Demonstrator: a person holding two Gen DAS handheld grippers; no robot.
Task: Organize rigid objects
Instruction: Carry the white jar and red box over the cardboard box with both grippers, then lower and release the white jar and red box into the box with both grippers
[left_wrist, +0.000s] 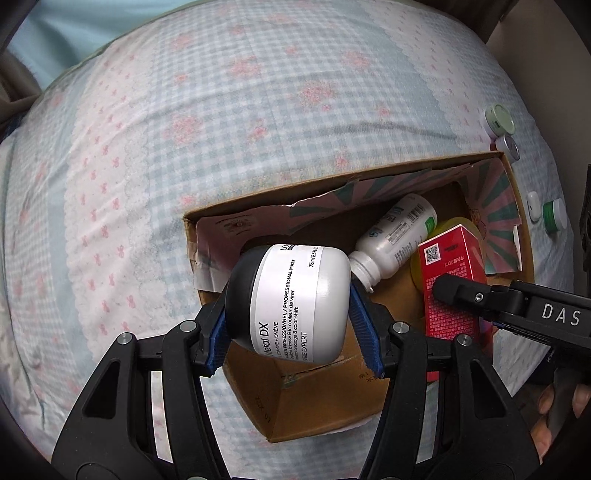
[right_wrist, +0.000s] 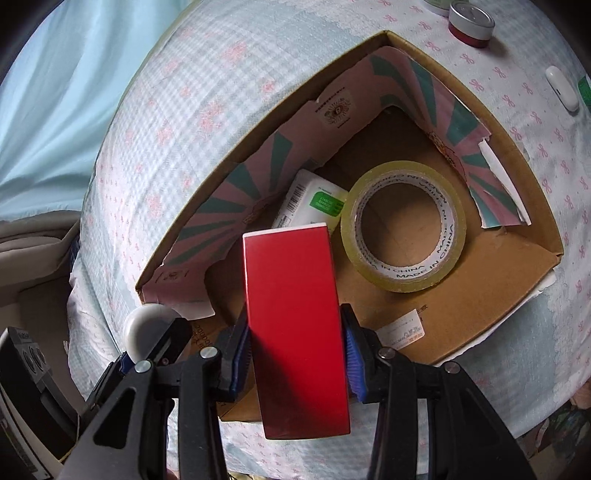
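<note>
Holding jar (left_wrist: 295, 302) in left claw (left_wrist: 295, 314), red box (right_wrist: 295, 332) in right claw (right_wrist: 295, 350), over carton (right_wrist: 480, 266); next, releasing both inside.

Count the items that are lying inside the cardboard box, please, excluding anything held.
2. A white bottle lies on its side near the far wall of the cardboard box; a roll of clear tape lies flat beside it. More may be hidden behind the held items.

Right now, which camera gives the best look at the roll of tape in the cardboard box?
The right wrist view. There the tape roll lies flat in the cardboard box, its whole ring and printed core clear. In the left wrist view only a yellow sliver shows behind the red box.
</note>
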